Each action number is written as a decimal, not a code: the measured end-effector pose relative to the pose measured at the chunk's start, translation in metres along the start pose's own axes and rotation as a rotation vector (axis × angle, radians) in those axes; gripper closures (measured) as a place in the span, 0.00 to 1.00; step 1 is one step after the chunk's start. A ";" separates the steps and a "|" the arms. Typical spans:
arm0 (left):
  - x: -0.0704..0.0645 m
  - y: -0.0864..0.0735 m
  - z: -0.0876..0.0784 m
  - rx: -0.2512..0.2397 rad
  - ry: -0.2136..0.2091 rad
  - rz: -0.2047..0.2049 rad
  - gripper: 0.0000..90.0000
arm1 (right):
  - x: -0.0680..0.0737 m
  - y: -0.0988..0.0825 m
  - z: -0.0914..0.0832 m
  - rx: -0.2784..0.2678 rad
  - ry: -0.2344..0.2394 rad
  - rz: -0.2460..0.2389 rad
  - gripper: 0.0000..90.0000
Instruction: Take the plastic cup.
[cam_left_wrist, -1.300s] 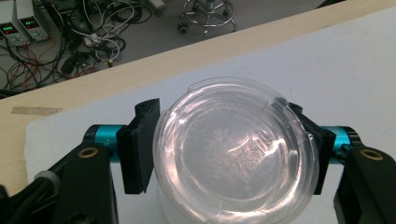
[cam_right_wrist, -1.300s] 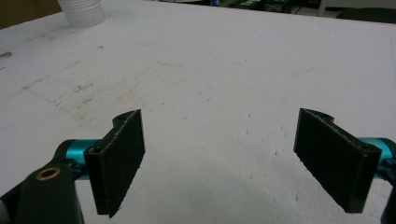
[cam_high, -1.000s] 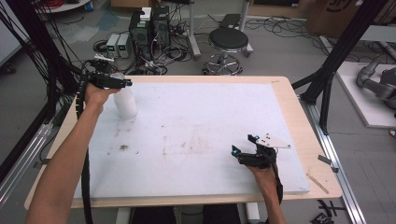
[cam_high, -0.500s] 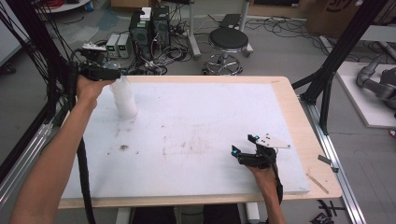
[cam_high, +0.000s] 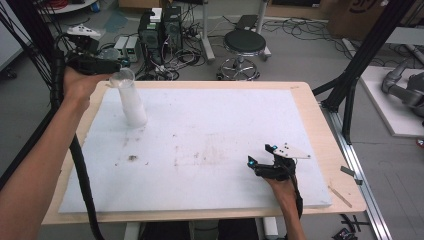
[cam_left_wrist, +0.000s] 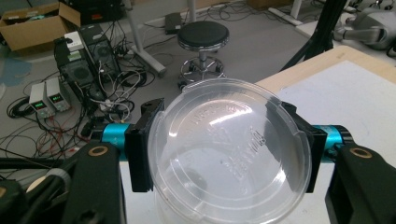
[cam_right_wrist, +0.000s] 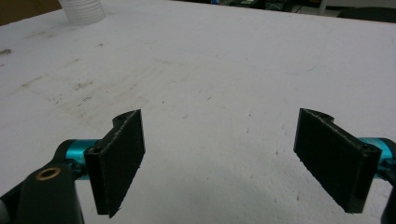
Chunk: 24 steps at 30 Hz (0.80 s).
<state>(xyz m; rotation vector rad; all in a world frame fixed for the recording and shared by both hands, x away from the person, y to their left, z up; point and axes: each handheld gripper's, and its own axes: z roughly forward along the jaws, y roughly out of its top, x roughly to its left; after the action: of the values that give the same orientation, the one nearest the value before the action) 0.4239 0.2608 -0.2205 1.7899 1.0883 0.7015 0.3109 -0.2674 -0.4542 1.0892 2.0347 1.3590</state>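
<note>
A clear plastic cup (cam_high: 122, 78) hangs tilted above a stack of white cups (cam_high: 134, 107) at the far left of the white foam board (cam_high: 215, 125). My left gripper (cam_high: 119, 70) is shut on that clear cup. In the left gripper view both black pads press the rim of the clear cup (cam_left_wrist: 229, 154), whose embossed bottom shows through it, with my left gripper (cam_left_wrist: 224, 149) around it. My right gripper (cam_high: 257, 162) rests low on the board near the front right, open. Its pads (cam_right_wrist: 119, 158) stand wide apart over bare board, my right gripper (cam_right_wrist: 219, 158) holding nothing. The white stack (cam_right_wrist: 84, 10) shows far off.
The board lies on a wooden table (cam_high: 325, 125). A black stool (cam_high: 245, 42), power supplies and tangled cables (cam_high: 160, 35) sit on the floor beyond the far edge. Black frame poles (cam_high: 360, 65) rise at the right. A small wooden stick (cam_high: 340, 195) lies by the right edge.
My left hand has risen and drifted toward the far left corner, lifting the clear cup up off the white stack. The right gripper has stayed put.
</note>
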 end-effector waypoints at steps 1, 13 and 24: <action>-0.004 -0.001 -0.006 -0.012 -0.008 0.001 0.44 | 0.000 0.000 0.000 0.001 0.001 0.003 0.18; -0.055 -0.019 -0.035 -0.053 -0.223 0.084 0.44 | 0.002 -0.001 -0.001 -0.012 -0.007 -0.011 0.18; -0.120 -0.051 -0.037 -0.111 -0.523 0.197 0.44 | 0.001 0.000 -0.001 -0.001 -0.005 -0.005 0.18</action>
<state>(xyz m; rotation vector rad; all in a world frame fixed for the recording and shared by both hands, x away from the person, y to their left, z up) 0.3210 0.1791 -0.2519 1.8543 0.5202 0.3619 0.3098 -0.2667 -0.4540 1.0846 2.0316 1.3535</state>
